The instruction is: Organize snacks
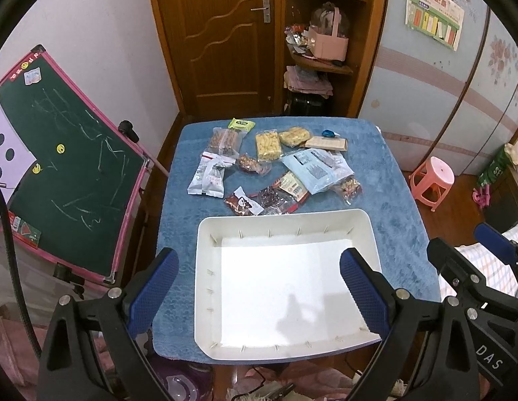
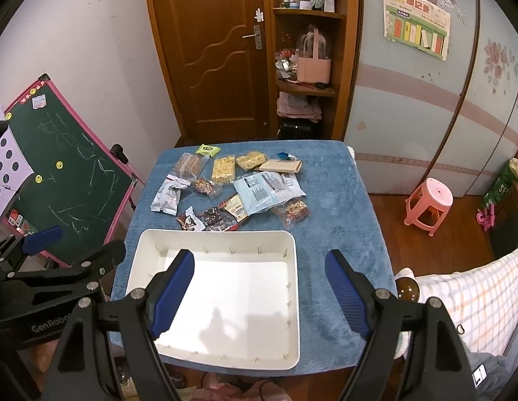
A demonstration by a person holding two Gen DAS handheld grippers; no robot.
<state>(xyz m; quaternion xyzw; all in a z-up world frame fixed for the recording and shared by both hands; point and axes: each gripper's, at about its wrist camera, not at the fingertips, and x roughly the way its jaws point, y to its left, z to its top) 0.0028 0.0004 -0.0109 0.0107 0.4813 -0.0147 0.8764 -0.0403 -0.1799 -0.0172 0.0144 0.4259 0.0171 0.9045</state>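
An empty white bin [image 1: 205,267] [image 2: 294,300] sits at the near edge of a blue-covered table [image 1: 392,183] [image 2: 342,200]. Beyond it lie several snack packets: a light blue bag [image 1: 317,168] [image 2: 262,193], a white-grey packet [image 1: 208,177] [image 2: 167,198], yellow snacks in a clear pack [image 1: 268,145] [image 2: 223,168], a green packet [image 1: 241,124] [image 2: 208,149] at the far edge. My left gripper [image 1: 259,287] hangs open above the bin with nothing in it. My right gripper [image 2: 260,287] hangs open over the bin's right side, also holding nothing. Each gripper shows at the edge of the other's view.
A pink-framed chalkboard [image 1: 68,173] [image 2: 68,173] leans left of the table. A wooden door [image 1: 222,33] and corner shelves [image 1: 322,63] stand behind. A pink stool [image 1: 432,180] [image 2: 429,204] is on the floor to the right, with a checked cloth [image 2: 466,300] nearer.
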